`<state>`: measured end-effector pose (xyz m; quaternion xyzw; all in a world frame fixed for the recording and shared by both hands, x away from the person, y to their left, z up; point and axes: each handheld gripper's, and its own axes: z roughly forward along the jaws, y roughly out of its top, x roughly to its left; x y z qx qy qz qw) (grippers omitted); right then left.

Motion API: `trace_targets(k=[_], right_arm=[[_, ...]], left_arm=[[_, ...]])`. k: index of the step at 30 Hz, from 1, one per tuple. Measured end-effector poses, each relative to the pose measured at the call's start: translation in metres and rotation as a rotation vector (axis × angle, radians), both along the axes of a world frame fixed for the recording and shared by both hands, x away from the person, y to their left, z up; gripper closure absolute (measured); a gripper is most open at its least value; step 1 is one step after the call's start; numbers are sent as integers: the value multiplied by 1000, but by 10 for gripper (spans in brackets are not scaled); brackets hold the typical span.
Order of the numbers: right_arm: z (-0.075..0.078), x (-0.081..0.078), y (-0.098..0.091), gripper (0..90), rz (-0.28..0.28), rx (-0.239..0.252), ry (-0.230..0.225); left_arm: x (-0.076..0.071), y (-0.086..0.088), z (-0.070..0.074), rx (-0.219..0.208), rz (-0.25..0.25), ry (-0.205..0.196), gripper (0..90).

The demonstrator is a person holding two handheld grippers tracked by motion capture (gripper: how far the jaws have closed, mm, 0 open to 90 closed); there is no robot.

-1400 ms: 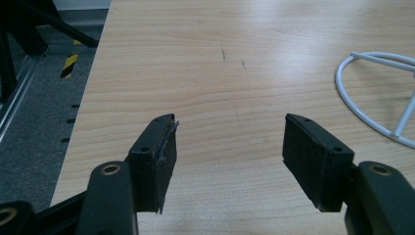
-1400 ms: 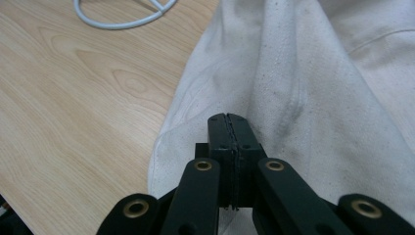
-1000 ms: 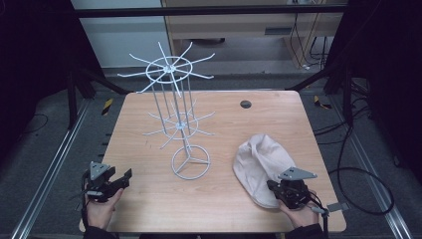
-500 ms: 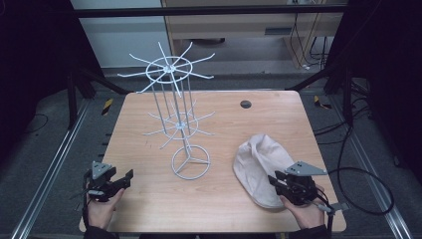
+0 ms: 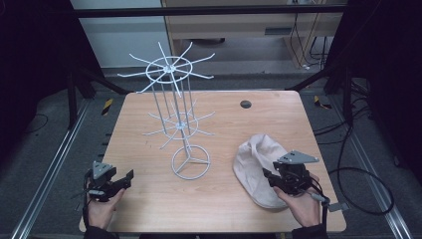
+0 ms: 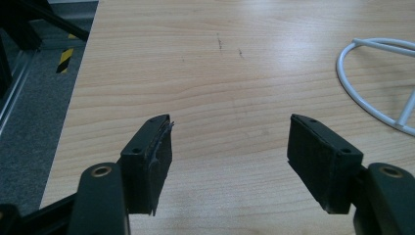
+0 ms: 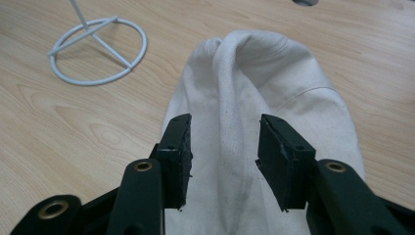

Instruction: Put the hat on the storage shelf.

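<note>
A cream-white cloth cap (image 5: 259, 169) lies crumpled on the right near part of the light wooden table (image 5: 229, 119), well apart from the white wire hanging stand with spokes (image 5: 176, 112), which stands upright near the middle on its ring base. The right gripper (image 7: 224, 154) hovers just over the near part of the cap, its jaws partly open with a raised fold of cloth between them, not yet pinched; probably it is placed so to take this fold. The left gripper (image 6: 230, 152) rests at the left near corner over bare wood, jaws wide and empty, beside the ring base, probably only waiting.
</note>
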<state>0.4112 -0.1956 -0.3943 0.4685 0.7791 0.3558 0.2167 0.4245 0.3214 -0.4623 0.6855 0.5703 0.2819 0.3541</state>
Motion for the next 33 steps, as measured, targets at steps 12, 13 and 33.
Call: trace_targets(k=[12,13,33], right_arm=[[-6,24,9,552,-11,-45,59],[-5,26,9,553,-8,-53,63],[-25,53,24,645,3,-162,159]], left_arm=[[1,0,-1,3,-4,12,333],[1,0,-1,3,-5,12,333],[3,0,-3,8,-6,21,332]])
